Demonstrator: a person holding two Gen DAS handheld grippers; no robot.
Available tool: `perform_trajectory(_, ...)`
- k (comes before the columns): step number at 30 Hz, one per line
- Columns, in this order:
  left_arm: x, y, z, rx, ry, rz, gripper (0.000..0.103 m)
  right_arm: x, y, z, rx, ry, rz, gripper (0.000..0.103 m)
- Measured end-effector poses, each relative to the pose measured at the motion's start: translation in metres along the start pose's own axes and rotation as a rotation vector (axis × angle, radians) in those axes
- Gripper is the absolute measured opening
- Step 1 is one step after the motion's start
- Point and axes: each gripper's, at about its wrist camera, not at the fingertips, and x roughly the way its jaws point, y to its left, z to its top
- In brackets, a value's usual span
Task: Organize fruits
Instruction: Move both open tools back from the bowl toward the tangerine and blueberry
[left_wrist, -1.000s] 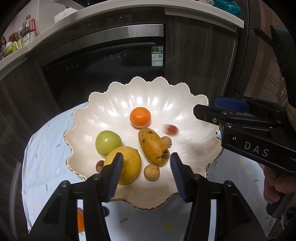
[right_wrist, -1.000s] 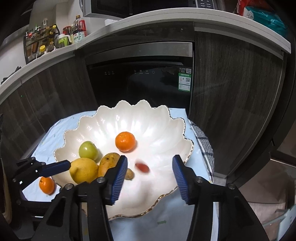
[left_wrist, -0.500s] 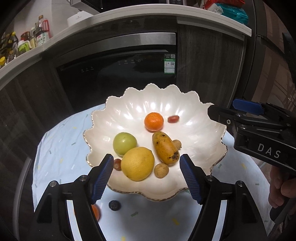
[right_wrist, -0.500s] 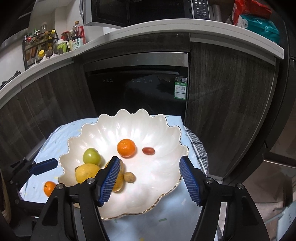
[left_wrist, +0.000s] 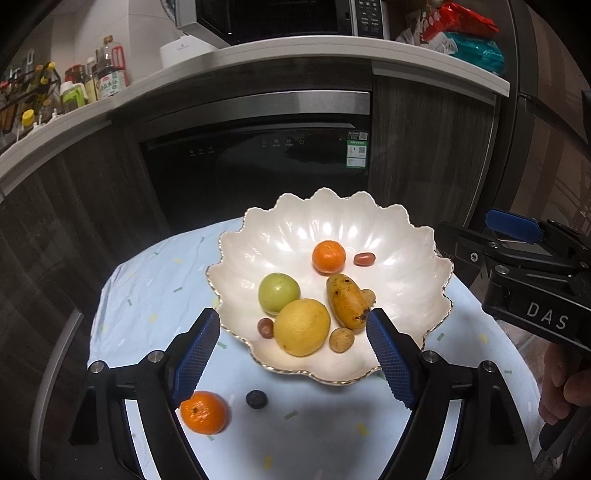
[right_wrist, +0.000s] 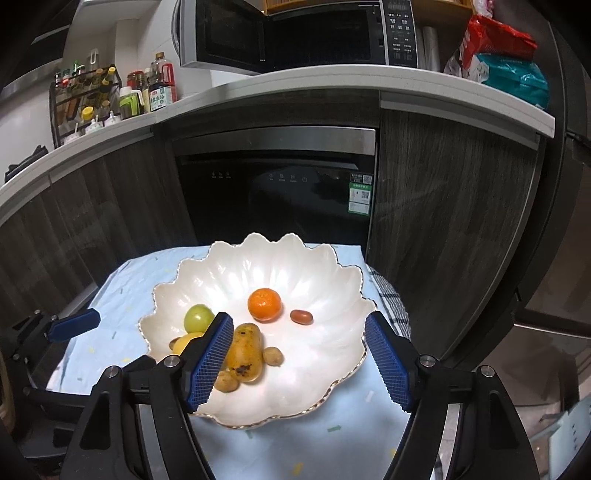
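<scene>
Both grippers pulled back and up vs a second ago, bowl now smaller in both views, counter, microwave (right_wrist: 295, 33) and condiment bottles (right_wrist: 159, 90) now showing. The small red fruit (left_wrist: 364, 258) that was blurred mid-roll a second ago now lies at rest in the scalloped white bowl (left_wrist: 417, 280), just right of the mandarin in the bowl (left_wrist: 328, 256). Left gripper (left_wrist: 291, 354) spread wide, nothing between its pads, over the near rim of the bowl; right gripper (right_wrist: 295, 363) also wide apart and empty, seen side-on at right edge of left view. In the bowl: green fruit (left_wrist: 279, 293), yellow citrus (left_wrist: 302, 327) touching it, spotted mango (left_wrist: 346, 301), two small brown round fruits (left_wrist: 341, 339) beside the mango, reddish grape (left_wrist: 265, 327) near the left rim. On the light blue tablecloth (left_wrist: 147, 295) outside the bowl, toward the near left edge: second mandarin (left_wrist: 204, 412) partly behind the left finger, dark blueberry (left_wrist: 256, 398) just right of it. Checked cloth (right_wrist: 391, 302) at far right edge of table. Dishwasher (right_wrist: 280, 184) behind the table
</scene>
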Motion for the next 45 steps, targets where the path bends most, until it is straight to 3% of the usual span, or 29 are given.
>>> perform_trajectory(20, -0.038, 0.027, -0.016, -0.044, -0.041, 0.038, 0.083, -0.034, 0.034, -0.003, -0.020, -0.031, -0.002, 0.076)
perform_trajectory(45, -0.051, 0.078, -0.056, -0.096, -0.020, 0.103, 0.083, -0.033, 0.091, -0.031, -0.085, 0.002, 0.053, 0.076)
